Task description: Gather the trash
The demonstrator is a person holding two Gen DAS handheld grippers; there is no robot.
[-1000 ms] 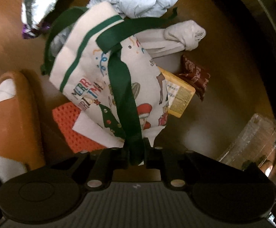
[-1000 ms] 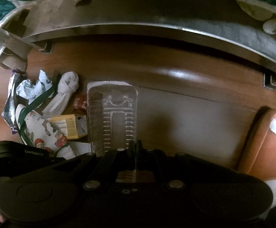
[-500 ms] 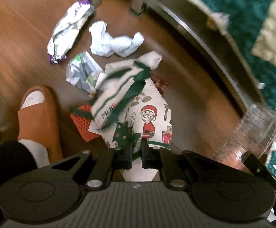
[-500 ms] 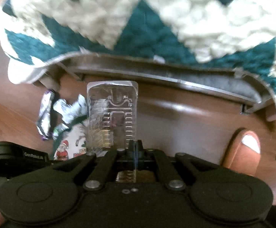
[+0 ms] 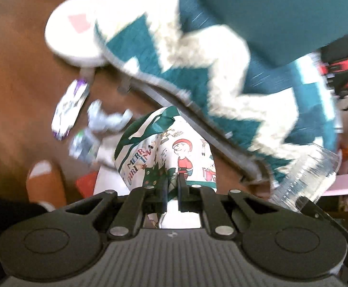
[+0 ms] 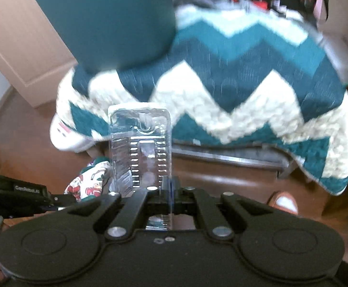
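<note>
Dangling from the left tool (image 5: 172,186) is a Christmas tote bag (image 5: 174,153) — cream cloth printed with a Santa and a tree, trimmed in green. The tool's two fingers are pinched nearly together on the bag's green strap (image 5: 171,181), and the bag hangs in front of them with its mouth turned away toward the floor.

The right tool (image 6: 170,191) has its fingers pressed fully together on the thin edge of a clear plastic package (image 6: 140,148), an empty moulded blister shell that stands upright ahead of the camera. From the left wrist view that same shell shows at the right edge, just beside the hem of the blanket.

Down on the brown wood floor (image 5: 18,95) the rest of the litter lies well below both tools: a silver-and-purple foil wrapper (image 5: 70,110), a crumpled white paper (image 5: 107,119) just beside it, a smaller crumpled printed wrapper (image 5: 84,146) nearer the bag, and a red mesh piece (image 5: 85,186) partly under a white sheet. All of it is blurred.

A teal-and-cream zigzag blanket (image 6: 221,91) drapes over a low bed frame (image 6: 226,157) — a plain teal pillow (image 6: 107,19) rests on top. An orange slipper with a white sock (image 5: 46,181) stands on the floor by the red mesh.
</note>
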